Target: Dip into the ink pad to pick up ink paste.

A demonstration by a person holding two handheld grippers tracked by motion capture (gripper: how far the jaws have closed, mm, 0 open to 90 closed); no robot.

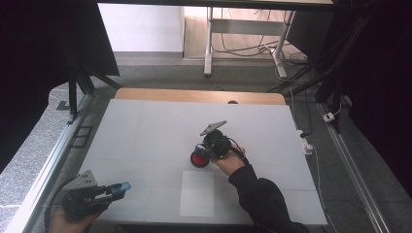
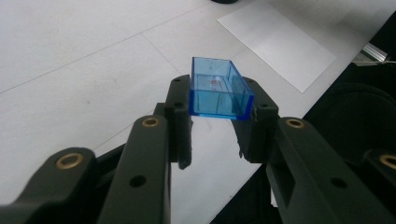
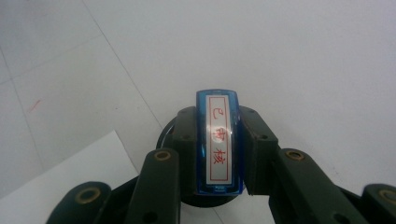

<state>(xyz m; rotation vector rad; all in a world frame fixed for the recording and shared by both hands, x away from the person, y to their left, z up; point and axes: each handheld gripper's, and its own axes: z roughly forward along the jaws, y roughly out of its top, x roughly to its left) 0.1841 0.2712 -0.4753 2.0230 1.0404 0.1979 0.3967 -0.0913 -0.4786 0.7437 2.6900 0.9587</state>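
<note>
Blue clear plastic marks both held parts of what looks like a stamp set. The left tool [image 1: 116, 188] is clamped on the stamp's cap [image 2: 218, 91], a hollow blue box held level off the near left part of the desk [image 1: 145, 131], open side facing away from the camera; holding it aside there keeps it clear of the work, probably for refitting. The right tool [image 1: 206, 149] is closed around the stamp [image 3: 218, 142], gripping its narrow blue body by the long sides so that the labelled top faces the right gripper view. It hangs directly over the ink pad [image 1: 198, 159], a round black case with a red centre near the middle of the desk; whether the stamp face touches the ink cannot be told. This placement suggests inking comes first. The sheet of paper [image 1: 197, 193] lies flat just nearer the person than the pad, likely placed to receive the print with a short move. The stamp's white label carries a red frame and three red Chinese characters, reading roughly "已审核"; the middle character is unclear. No brand name is legible.
</note>
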